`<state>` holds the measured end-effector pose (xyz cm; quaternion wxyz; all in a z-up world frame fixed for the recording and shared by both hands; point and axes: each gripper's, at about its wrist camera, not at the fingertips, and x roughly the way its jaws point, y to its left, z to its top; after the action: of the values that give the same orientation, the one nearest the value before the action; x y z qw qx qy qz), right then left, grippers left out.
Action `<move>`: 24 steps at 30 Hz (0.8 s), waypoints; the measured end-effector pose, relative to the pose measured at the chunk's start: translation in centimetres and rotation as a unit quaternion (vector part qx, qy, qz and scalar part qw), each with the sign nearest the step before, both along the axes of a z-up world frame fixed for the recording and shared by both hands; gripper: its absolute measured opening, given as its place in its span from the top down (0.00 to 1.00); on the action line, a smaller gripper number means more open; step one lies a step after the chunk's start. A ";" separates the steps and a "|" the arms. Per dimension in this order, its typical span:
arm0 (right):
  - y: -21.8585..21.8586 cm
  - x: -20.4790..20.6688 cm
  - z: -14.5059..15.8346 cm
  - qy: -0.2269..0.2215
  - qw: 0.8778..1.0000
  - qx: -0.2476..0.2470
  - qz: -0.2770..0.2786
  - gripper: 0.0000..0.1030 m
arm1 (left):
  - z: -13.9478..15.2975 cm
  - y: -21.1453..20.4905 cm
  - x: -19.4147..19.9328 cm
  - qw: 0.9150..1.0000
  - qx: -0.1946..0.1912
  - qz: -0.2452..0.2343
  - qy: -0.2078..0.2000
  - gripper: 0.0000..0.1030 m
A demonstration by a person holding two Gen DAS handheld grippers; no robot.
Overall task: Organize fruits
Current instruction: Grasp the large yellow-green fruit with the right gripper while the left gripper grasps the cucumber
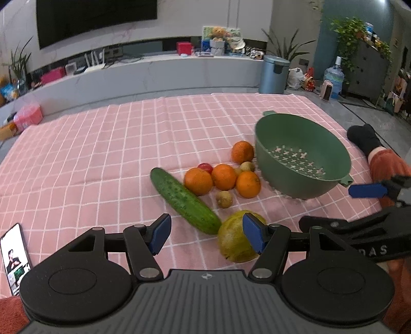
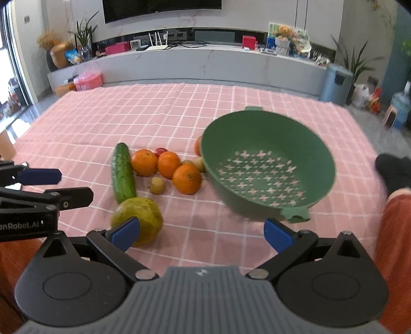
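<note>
1. Pink checked cloth (image 1: 102, 144) is covering the floor of a living room, with a dark television (image 1: 95, 18) hanging on the far wall above a long pale ledge (image 1: 154, 69).
2. Fruit is lying in a loose cluster near the middle of the cloth: four oranges (image 1: 198, 181), a cucumber (image 1: 183, 199) angled at the cluster's left, a small red fruit (image 1: 205, 167) peeking from behind the oranges, and small brownish fruits (image 1: 224, 199) among them.
3. Nearest the cameras, a large yellow-green fruit (image 2: 137, 219) is sitting just beside the near end of the cucumber.
4. To the right of the cluster, a green colander (image 2: 267, 164) is resting empty, tilted, with one orange close against its far left side.
5. Hovering above the cloth, the left gripper (image 1: 206, 235) is keeping its blue fingers (image 1: 160, 235) wide apart and gripping nothing, the right-hand finger overlapping the yellow-green fruit in the left wrist view.
6. Likewise gripping nothing, the right gripper (image 2: 201, 233) is spreading its fingers (image 2: 278, 235) wide, with the colander's near handle (image 2: 295, 214) just beyond the right finger.
7. At the far right, a person's leg in orange fabric and a black sock (image 2: 394, 172) are resting on the cloth's edge.
8. Leaning at the lower left of the left wrist view, a phone (image 1: 15, 258) is showing a lit screen.
</note>
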<state>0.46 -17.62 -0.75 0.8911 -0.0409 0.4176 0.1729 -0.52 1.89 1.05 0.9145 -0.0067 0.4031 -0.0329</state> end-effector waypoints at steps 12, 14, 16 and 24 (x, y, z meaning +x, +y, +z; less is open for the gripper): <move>4.3 1.9 -2.6 0.067 0.995 0.061 0.037 0.18 | 0.7 3.2 3.2 0.994 -0.058 0.063 0.063 0.55; 4.8 3.0 -3.6 0.103 0.992 0.072 0.016 0.17 | 1.5 3.2 3.9 0.995 -0.053 0.051 0.068 0.55; 5.4 4.0 -4.4 0.138 0.987 0.083 -0.001 0.17 | 2.5 3.3 4.2 0.996 -0.037 0.042 0.064 0.55; 6.5 4.4 -5.7 0.152 0.984 0.086 -0.020 0.37 | 2.3 5.2 5.4 0.992 -0.060 0.059 0.092 0.49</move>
<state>4.91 -11.10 -6.42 0.8205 0.0714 0.5326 0.1948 4.91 7.05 3.31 0.8720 -0.0882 0.4815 -0.0022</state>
